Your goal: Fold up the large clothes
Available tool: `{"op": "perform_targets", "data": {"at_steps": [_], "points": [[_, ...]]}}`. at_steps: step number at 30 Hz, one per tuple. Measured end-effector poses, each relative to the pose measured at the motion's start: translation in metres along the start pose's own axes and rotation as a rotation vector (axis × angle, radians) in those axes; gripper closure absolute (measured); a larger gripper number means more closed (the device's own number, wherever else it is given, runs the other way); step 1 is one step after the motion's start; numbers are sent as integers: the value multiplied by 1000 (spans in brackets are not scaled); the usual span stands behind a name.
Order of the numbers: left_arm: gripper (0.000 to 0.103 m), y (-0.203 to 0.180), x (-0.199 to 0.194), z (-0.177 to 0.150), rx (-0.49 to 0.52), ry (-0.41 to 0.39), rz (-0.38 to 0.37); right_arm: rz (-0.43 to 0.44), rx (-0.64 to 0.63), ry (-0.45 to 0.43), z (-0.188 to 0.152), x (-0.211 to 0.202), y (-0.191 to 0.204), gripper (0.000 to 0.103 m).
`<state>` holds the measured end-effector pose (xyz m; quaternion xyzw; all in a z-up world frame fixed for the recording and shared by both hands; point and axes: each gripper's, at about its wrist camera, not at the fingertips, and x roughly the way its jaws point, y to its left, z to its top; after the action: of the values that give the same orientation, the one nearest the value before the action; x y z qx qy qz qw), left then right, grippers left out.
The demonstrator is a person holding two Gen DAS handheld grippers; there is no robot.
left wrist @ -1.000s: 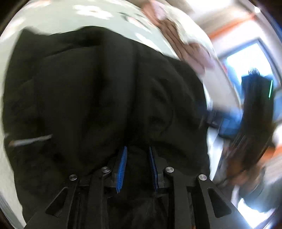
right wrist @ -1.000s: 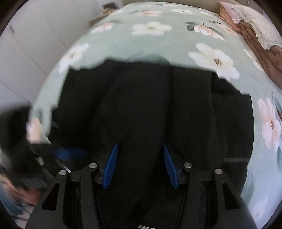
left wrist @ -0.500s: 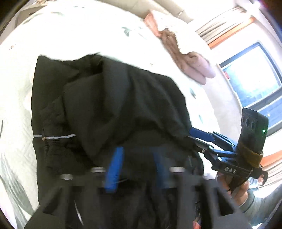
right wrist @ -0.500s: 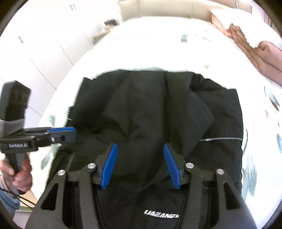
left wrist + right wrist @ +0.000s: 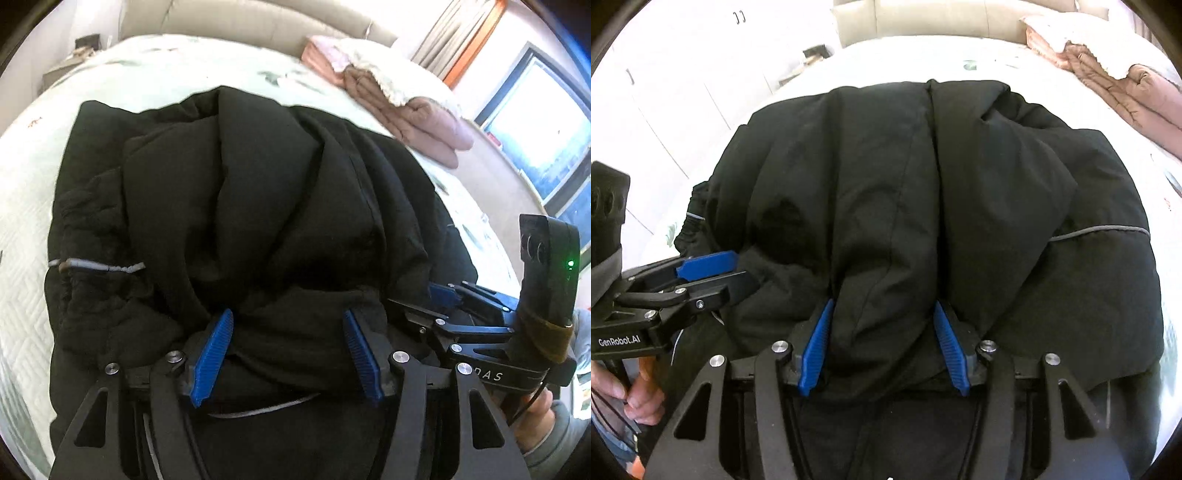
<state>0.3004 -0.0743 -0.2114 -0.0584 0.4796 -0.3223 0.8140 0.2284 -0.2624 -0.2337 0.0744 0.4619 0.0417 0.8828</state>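
A large black jacket (image 5: 258,206) lies bunched and partly folded on a pale floral bedspread (image 5: 22,221); it also fills the right wrist view (image 5: 905,192). A grey reflective strip (image 5: 99,265) runs across its left part. My left gripper (image 5: 288,350) is open, its blue pads either side of a fold at the jacket's near edge. My right gripper (image 5: 882,347) is open in the same way over a ridge of cloth. Each gripper shows in the other's view, the right one (image 5: 461,295) at the jacket's right edge, the left one (image 5: 709,269) at its left edge.
Folded pink quilts and a white blanket (image 5: 402,110) lie at the bed's far right, also in the right wrist view (image 5: 1115,74). A beige headboard (image 5: 240,18) is behind. A window (image 5: 546,147) is at right. White cupboards (image 5: 683,74) stand at left.
Both grippers have pulled back toward the near edge, so more of the jacket and bed shows. The left gripper's jaws have opened wider, from nearly shut on cloth a second ago.
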Motion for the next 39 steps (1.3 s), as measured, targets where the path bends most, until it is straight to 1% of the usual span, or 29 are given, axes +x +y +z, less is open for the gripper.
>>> {"op": "perform_targets", "data": {"at_steps": [2, 4, 6, 8, 11, 12, 14, 15, 16, 17, 19, 20, 21, 23, 25, 26, 28, 30, 32, 33, 34, 36, 37, 38, 39], "points": [[40, -1, -11, -7, -7, -31, -5, 5, 0, -23, -3, -7, 0, 45], [40, -3, -37, -23, 4, -65, -12, 28, 10, -48, -10, -19, -4, 45], [40, 0, -62, -32, 0, -106, -25, 50, 33, -94, -19, -47, -8, 45], [40, -4, -92, -44, 6, -144, -40, 52, 41, -144, -30, -80, -11, 45], [40, -19, -150, -66, 47, -212, 20, 11, 35, -210, -51, -132, -12, 45], [40, -26, -171, -74, 53, -231, 39, 3, 41, -233, -63, -158, -12, 45], [40, -41, -209, -90, 43, -255, 55, 0, 72, -247, -80, -196, -10, 45], [40, -48, -229, -100, 43, -258, 62, -4, 79, -255, -90, -217, -7, 45], [39, -54, -243, -108, 50, -260, 80, -14, 78, -261, -91, -232, -6, 45], [39, -62, -255, -119, 60, -260, 117, -50, 68, -270, -102, -252, -4, 45], [39, -66, -272, -142, 64, -233, 189, -121, 76, -249, -119, -268, -5, 44], [39, -62, -276, -155, 48, -212, 218, -140, 96, -233, -127, -270, -12, 44], [39, -55, -278, -168, 11, -188, 237, -147, 139, -201, -141, -269, -24, 44], [39, -32, -268, -187, -71, -133, 252, -153, 206, -154, -162, -257, -46, 44], [39, -3, -255, -208, -177, -85, 262, -205, 282, -73, -187, -236, -75, 44], [39, 16, -246, -223, -256, -59, 257, -228, 315, -32, -198, -227, -87, 44], [39, 41, -228, -242, -358, -30, 209, -235, 361, 9, -215, -216, -106, 44], [39, 56, -211, -262, -442, -1, 135, -254, 376, 34, -227, -209, -120, 44], [43, 55, -195, -270, -452, 36, 122, -280, 378, 43, -235, -209, -129, 44], [43, 50, -189, -272, -429, 45, 131, -296, 375, 41, -237, -209, -133, 44], [43, 44, -186, -272, -399, 43, 156, -303, 374, 38, -238, -209, -137, 44], [45, 38, -183, -269, -377, 45, 183, -313, 377, 48, -242, -207, -146, 44], [58, 35, -182, -268, -373, 48, 192, -316, 381, 54, -243, -207, -149, 44], [77, 34, -181, -267, -367, 56, 207, -314, 386, 59, -245, -207, -154, 44], [80, 35, -179, -267, -370, 61, 193, -308, 390, 64, -246, -206, -158, 44]]}}
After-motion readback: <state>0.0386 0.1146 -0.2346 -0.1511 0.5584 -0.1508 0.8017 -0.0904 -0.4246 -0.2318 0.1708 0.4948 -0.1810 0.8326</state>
